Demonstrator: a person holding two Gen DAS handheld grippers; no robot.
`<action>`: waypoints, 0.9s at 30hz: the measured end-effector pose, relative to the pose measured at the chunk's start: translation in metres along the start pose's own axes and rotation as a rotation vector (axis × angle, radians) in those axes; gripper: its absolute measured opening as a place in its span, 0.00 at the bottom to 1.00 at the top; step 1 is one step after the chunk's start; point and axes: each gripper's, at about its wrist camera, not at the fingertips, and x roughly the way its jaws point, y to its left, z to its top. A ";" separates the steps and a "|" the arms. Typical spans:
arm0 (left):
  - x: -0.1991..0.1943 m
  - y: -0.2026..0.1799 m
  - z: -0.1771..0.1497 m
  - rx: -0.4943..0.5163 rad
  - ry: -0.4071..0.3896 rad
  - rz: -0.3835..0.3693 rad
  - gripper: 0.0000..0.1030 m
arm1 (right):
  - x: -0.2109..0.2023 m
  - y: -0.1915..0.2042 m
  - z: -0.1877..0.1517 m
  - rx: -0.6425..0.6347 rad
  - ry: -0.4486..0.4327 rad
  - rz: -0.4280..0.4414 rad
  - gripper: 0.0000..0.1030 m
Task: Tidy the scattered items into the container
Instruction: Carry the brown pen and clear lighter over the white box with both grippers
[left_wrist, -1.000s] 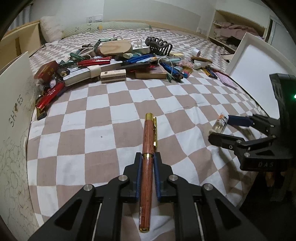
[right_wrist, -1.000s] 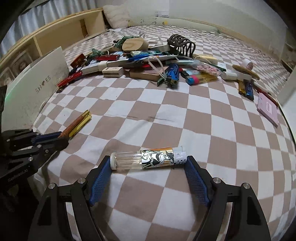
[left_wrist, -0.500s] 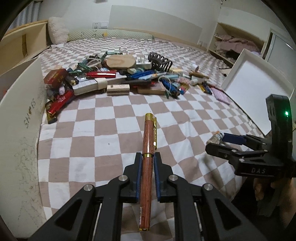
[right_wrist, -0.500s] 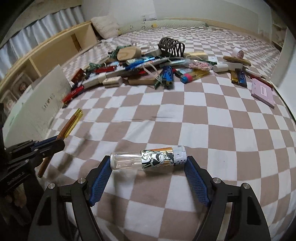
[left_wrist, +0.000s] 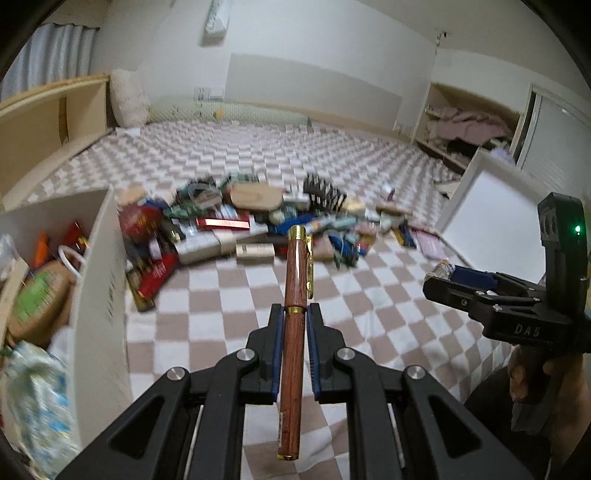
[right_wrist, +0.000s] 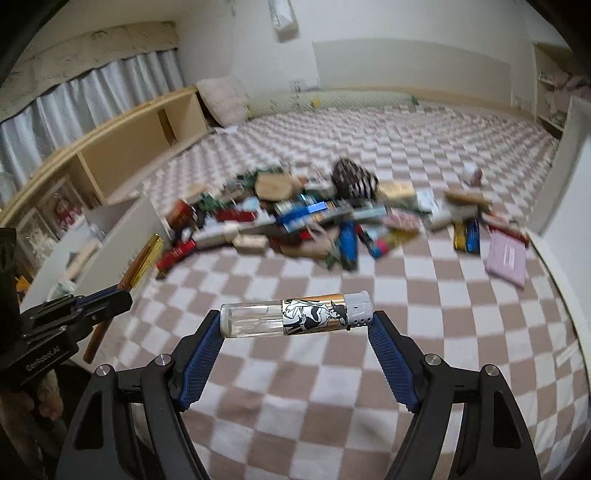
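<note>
Left gripper (left_wrist: 295, 325) pinches a wooden pen (left_wrist: 293, 332) lengthwise, gold cap forward. Right gripper (right_wrist: 297, 339) clamps a clear lighter (right_wrist: 295, 318) crosswise by its ends. Both are held above the checkered blanket (right_wrist: 424, 295). The white box (left_wrist: 99, 277) (partly filled) stands left; the clutter pile (left_wrist: 258, 225) lies beyond, blurred.

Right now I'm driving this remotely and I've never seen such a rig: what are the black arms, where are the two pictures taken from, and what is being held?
No robot here: a person holds a two-finger claw in each hand, with a fisheye camera on each looking along its fingers. In the left wrist view, the left claw is shut on a wooden pen. In the right wrist view, the right claw holds a lighter endwise between its pads. Each claw also shows in the other's picture. Beyond lies a checkered blanket with a blurred pile of small items. A white box, already part filled, stands to the left.
</note>
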 end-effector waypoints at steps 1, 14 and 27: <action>-0.006 0.002 0.005 -0.001 -0.016 0.003 0.12 | -0.003 0.004 0.005 -0.008 -0.011 0.003 0.78; -0.067 0.036 0.047 -0.003 -0.151 0.090 0.12 | -0.029 0.073 0.074 -0.141 -0.144 0.074 0.78; -0.119 0.097 0.057 -0.053 -0.203 0.218 0.12 | -0.027 0.142 0.105 -0.191 -0.183 0.184 0.78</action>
